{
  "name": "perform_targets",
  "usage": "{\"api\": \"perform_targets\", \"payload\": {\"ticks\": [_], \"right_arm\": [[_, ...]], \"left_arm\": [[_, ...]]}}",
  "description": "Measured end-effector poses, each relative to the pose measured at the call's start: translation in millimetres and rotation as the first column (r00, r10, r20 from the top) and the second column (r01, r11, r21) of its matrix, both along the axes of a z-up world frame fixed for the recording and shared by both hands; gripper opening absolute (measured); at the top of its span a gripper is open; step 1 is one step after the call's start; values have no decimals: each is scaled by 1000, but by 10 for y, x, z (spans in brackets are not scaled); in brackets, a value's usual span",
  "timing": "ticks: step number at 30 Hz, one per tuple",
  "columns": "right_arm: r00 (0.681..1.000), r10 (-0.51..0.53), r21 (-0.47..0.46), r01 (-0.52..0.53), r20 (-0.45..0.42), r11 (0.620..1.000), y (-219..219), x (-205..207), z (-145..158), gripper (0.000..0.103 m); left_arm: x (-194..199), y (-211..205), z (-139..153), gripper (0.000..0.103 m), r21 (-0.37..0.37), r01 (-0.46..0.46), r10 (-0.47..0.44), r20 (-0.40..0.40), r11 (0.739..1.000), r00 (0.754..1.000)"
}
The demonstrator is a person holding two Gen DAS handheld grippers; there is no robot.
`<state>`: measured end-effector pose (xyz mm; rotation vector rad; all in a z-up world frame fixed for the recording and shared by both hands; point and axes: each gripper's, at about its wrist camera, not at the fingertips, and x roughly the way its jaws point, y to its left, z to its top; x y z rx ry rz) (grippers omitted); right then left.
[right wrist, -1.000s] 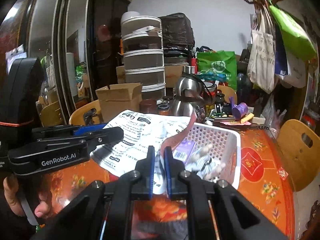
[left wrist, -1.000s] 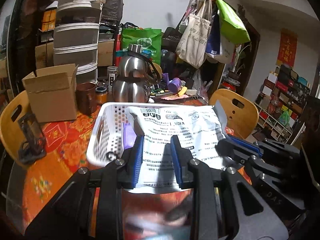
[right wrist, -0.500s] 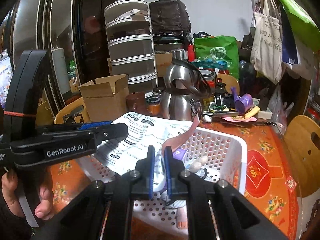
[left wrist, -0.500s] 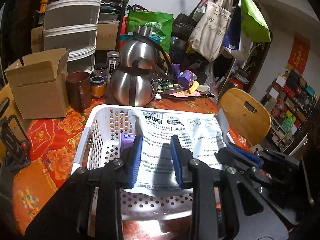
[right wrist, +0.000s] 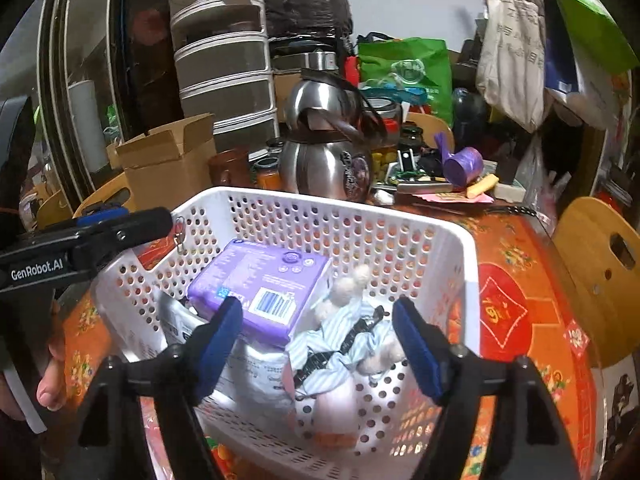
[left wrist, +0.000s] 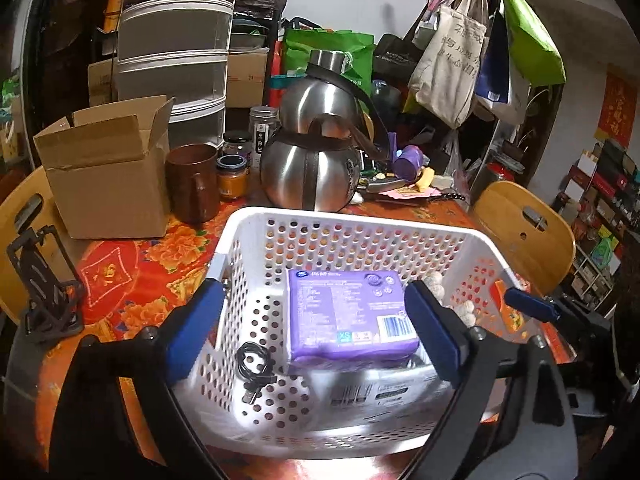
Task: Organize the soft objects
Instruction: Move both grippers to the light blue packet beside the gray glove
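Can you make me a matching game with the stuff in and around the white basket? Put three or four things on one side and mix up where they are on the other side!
Things:
1. purple pack
2. black cable
3. plush toy
4. cardboard box

Places:
A. on the table outside the white basket, next to the brown mug
B. in the basket, right of the purple pack in the right wrist view
C. on the basket floor, left of the purple pack in the left wrist view
D. in the basket, lying on a white printed bag

Pairs: 1-D, 2-C, 3-B, 4-A
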<state>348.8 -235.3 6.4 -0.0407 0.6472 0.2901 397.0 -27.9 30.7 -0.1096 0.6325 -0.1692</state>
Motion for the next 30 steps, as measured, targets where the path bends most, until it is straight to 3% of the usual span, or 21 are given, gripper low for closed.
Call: {"api": "perform_targets", "payload": {"ticks": [8, 15, 21, 30], "right_arm": [[1000, -2, -7, 2, 20, 1000, 5, -163, 40, 78], [998, -37, 11, 36, 60, 999, -125, -582, 100, 78], [998, -57, 38, 56, 36, 998, -239, -1195, -102, 78], [998, -17, 129, 9, 59, 992, -99, -2506, -609, 78]], "left_arm": [[-138, 4, -77, 91, -2, 13, -13, -19, 1000, 1000], [-665, 66, -65, 91, 46, 6, -5, -15, 999, 1000], [-1291, 240, -315, 91, 1, 17, -16, -79, 1000, 997], [-2432, 390, -865, 91, -5, 18, -18, -69, 1000, 997]]}}
